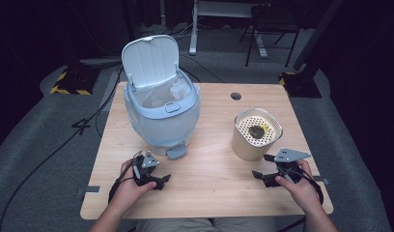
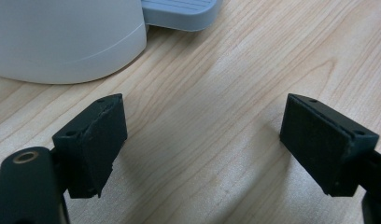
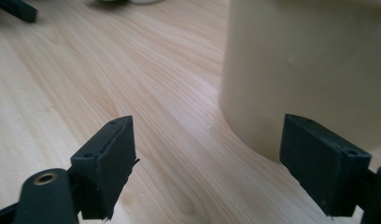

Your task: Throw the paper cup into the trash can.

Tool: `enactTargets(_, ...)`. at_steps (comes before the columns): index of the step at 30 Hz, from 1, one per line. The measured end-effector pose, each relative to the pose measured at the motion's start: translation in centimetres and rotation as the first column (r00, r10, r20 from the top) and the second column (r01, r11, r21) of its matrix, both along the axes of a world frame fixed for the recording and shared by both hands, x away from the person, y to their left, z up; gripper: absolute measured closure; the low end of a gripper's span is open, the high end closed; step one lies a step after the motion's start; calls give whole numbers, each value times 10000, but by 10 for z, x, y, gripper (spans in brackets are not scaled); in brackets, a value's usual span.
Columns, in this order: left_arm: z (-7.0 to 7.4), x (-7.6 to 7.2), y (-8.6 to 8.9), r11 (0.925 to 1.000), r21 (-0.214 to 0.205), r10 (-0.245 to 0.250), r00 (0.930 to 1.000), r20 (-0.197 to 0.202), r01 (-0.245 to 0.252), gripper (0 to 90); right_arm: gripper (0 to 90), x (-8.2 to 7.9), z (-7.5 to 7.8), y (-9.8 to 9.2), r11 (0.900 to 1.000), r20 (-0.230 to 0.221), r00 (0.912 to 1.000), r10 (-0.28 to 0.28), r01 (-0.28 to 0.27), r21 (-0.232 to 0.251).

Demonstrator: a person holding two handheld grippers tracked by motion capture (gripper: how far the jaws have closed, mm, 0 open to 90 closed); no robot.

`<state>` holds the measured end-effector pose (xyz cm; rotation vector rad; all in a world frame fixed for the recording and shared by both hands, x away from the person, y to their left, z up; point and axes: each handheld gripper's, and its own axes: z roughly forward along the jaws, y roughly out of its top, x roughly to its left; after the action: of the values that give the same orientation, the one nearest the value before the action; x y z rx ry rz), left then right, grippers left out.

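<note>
So both grippers are sitting low over the near edge of the wooden worktop (image 1: pixel 214 145), one in each hand. The left gripper (image 1: pixel 159 181) is near-left, just in front of the pale blue pedal bin (image 1: pixel 161 116), whose lid (image 1: pixel 149 60) is flipped up and back; its fingers (image 2: pixel 93 144) are spread wide with only bare wood between them, and the bin's foot pedal (image 2: pixel 179 14) sits right ahead. The right gripper (image 1: pixel 262 169) is near-right, next to the beige round container (image 1: pixel 255 133), which has a perforated insert with some dark and yellow scraps on top. Its fingers (image 3: pixel 109 163) are apart too, gripping nothing, with the container's wall just past the right one.
</note>
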<state>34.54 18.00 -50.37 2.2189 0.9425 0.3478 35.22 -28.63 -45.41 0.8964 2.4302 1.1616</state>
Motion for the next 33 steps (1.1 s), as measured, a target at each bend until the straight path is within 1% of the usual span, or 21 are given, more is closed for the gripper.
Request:
enactTargets(3,0,0,0,10000,-12,12,10000,10,-12,153,184,3,-14,-3,9999,-173,9997,-164,164,-26)
enactTargets(6,0,0,0,10000,-19,15,10000,10,-15,153,185,6,-25,-6,9983,-259,9986,-462,453,-359)
enactTargets(7,0,0,0,10000,-20,17,10000,10,-17,153,186,7,-27,-7,9980,-334,9980,-533,521,-353)
enactTargets(9,0,0,0,10000,-32,21,10000,6,-21,153,186,9,-33,-8,9970,-517,9958,-752,743,-193)
enactTargets(10,0,0,0,10000,-36,21,10000,5,-21,153,186,9,-34,-8,9968,-524,9956,-774,763,-218)
enactTargets(13,0,0,0,10000,-39,21,10000,0,-21,155,182,8,-37,-6,9955,-380,9960,-808,787,-523)
enactTargets(17,0,1,1,9999,-42,126,9999,49,-125,166,174,7,-44,-5,9944,-386,9966,-733,701,-789)
enactTargets(18,0,1,1,9999,-11,124,9999,30,-124,171,157,7,-45,-4,9932,-372,9968,-709,671,-953)
enactTargets(21,1,1,3,9998,-24,216,9998,53,-216,197,150,7,-50,-4,9953,-429,9958,-804,779,-575)
enactTargets(22,2,1,3,9997,-2,226,9997,41,-226,204,149,7,-50,-4,9953,-430,9958,-806,781,-576)
enactTargets(24,3,1,5,9995,-143,290,9995,78,-289,213,148,7,-50,-4,9953,-430,9958,-808,783,-573)
enactTargets(27,8,0,9,9980,-533,341,9993,160,-332,216,149,7,-50,-4,9953,-427,9958,-805,780,-565)
enactTargets(29,14,1,10,9966,-692,465,9983,345,-440,216,148,7,-50,-4,9954,-425,9959,-803,779,-565)
enactTargets(30,18,2,12,9967,-702,432,9980,460,-399,216,148,7,-50,-4,9953,-431,9958,-806,781,-564)
enactTargets(31,20,2,12,9963,-781,400,9980,482,-361,216,148,7,-50,-4,9954,-423,9959,-804,780,-565)
enactTargets(32,23,2,14,9948,-1008,229,9985,500,-178,217,148,7,-50,-4,9954,-423,9959,-803,779,-563)
enactTargets(33,24,3,16,9916,-1291,163,9990,422,-108,221,148,7,-50,-4,9954,-427,9958,-805,781,-562)
